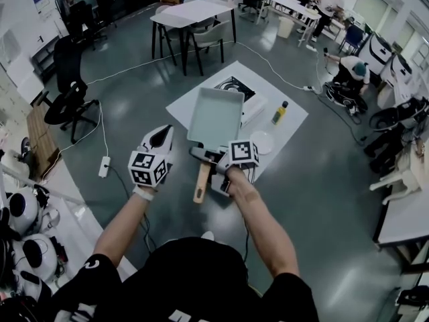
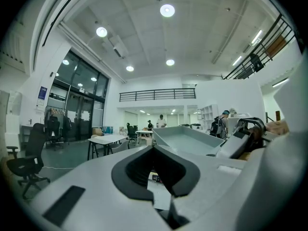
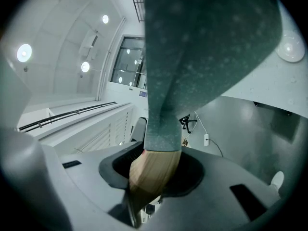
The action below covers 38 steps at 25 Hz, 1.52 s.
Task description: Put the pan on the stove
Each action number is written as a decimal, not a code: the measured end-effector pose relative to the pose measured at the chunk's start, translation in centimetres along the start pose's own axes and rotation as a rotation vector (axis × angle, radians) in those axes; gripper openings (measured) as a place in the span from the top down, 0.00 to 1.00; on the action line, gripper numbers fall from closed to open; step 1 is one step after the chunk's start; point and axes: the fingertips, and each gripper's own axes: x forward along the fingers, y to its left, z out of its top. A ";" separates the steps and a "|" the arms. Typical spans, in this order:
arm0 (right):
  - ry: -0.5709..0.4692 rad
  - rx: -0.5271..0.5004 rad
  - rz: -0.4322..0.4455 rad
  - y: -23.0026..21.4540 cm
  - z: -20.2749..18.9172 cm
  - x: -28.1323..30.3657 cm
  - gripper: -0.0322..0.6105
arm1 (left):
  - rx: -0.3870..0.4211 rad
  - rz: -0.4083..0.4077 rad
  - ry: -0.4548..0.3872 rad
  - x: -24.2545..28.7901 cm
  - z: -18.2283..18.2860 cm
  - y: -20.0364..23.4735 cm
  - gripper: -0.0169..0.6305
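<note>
- The right gripper (image 1: pixel 209 157) has its jaws clamped on the wooden handle (image 1: pixel 200 183) of the pan (image 1: pixel 214 116). The right gripper view shows the handle (image 3: pixel 151 172) wedged in the dark hollow between the two jaws.
- The pan is a square grey-green one, held in the air roughly level. Its empty inside faces up and its handle points back toward the person.
- The pan is not on the stove (image 1: pixel 236 86). In the head view the black stove shows just past the pan's far right corner, on a white mat (image 1: pixel 184 102) on the floor.
- The left gripper (image 1: pixel 161 137) is just to the left of the pan and does not touch it. In its own view the jaws stand slightly apart with nothing between them, and the pan (image 2: pixel 185 141) shows to the right.
- A yellow bottle (image 1: pixel 279 113) and a white plate (image 1: pixel 261 141) sit on the mat to the right of the stove.
</note>
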 end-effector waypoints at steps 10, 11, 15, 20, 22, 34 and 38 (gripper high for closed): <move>0.001 0.008 -0.002 -1.4 1.9 -1.4 0.78 | -0.009 -0.002 0.005 2.5 -0.6 -1.1 0.98; 0.001 0.013 -0.002 -1.4 1.9 -1.4 0.78 | -0.009 -0.003 0.007 2.7 -0.6 -1.2 0.98; 0.000 0.018 0.003 -1.6 2.3 -1.4 0.78 | -0.011 -0.008 0.007 3.4 -0.7 -1.1 0.98; -0.008 0.027 -0.003 -2.6 3.2 -1.0 0.78 | -0.011 -0.020 0.020 4.6 -1.1 -0.7 0.98; -0.017 0.033 -0.008 -3.3 3.8 -0.6 0.78 | -0.012 -0.027 0.025 5.2 -1.6 -0.1 0.98; -0.094 0.060 -0.034 -7.0 11.9 3.8 0.78 | -0.002 -0.112 0.046 14.0 -1.8 5.7 0.98; -0.124 0.073 -0.041 -7.8 15.1 5.7 0.78 | 0.001 -0.137 0.056 17.1 -1.7 8.3 0.98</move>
